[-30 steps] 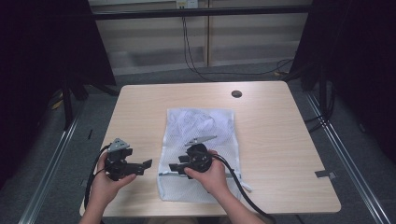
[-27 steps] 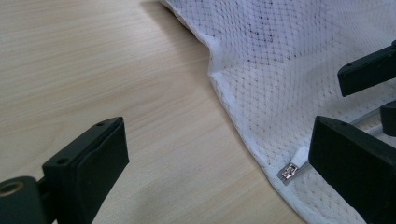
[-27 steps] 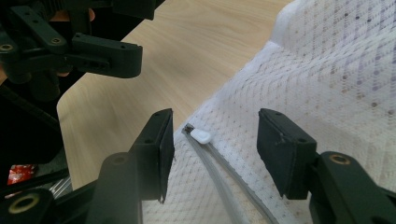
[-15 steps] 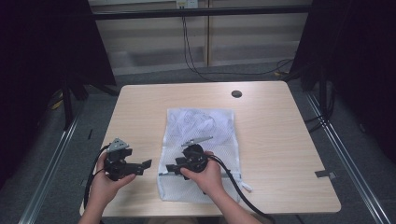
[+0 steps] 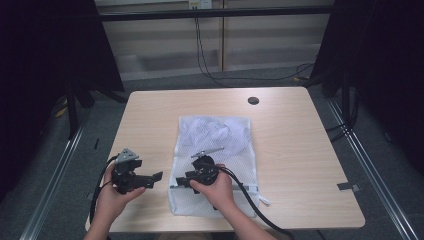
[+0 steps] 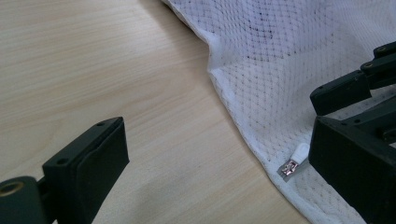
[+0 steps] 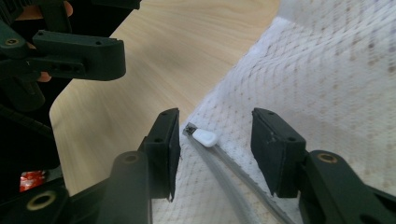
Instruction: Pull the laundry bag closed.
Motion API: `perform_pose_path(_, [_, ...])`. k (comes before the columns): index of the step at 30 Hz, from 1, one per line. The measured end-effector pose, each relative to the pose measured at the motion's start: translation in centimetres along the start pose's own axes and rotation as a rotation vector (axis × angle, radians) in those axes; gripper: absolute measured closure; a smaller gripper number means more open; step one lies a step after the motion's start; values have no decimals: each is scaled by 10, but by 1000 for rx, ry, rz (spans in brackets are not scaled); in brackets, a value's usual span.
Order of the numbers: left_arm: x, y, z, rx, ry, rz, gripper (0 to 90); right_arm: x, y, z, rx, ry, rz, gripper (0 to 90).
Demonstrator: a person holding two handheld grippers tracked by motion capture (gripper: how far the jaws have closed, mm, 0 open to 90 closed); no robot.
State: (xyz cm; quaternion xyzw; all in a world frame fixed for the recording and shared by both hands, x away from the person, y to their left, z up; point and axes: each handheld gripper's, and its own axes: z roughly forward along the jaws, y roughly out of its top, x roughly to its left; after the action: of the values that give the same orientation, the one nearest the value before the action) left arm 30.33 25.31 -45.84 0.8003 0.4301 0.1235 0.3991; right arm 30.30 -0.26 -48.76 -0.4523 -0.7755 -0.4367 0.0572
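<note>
A white mesh laundry bag point(image 5: 220, 150) lies flat in the middle of the wooden table point(image 5: 300, 150). Its white zipper pull point(image 7: 205, 136) sits at the bag's near left corner, at the end of a grey zipper point(image 7: 233, 179). My right gripper point(image 5: 177, 184) is open over that corner and points left, with the pull between its jaws but untouched point(image 7: 217, 140). My left gripper point(image 5: 155, 179) is open just left of the bag, over bare wood, and faces the right one. In the left gripper view the zipper pull point(image 6: 294, 161) lies near that gripper's point(image 6: 217, 140) right jaw.
A dark round grommet point(image 5: 253, 100) is set in the table's far side. Black cables point(image 5: 250, 200) trail from both grippers off the near edge. Bare table lies right of the bag. Dark floor and metal rails point(image 5: 365, 155) surround the table.
My right gripper has shifted slightly left and nearer, toward the bag's near left corner. The left gripper has barely moved.
</note>
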Motion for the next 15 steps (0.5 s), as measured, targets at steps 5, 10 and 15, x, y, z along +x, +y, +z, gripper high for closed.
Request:
perform_pose_path(5, [1,0,0,4,1,-1,47,0,-1,5,4,20,26,545])
perform_pose_path(10, [1,-1,-1,6,2,-1,47,1,-1,8,10,28,39,560])
perform_pose_path(15, [1,-1,-1,10,-2,0,47,1,-1,10,17,29,44,578])
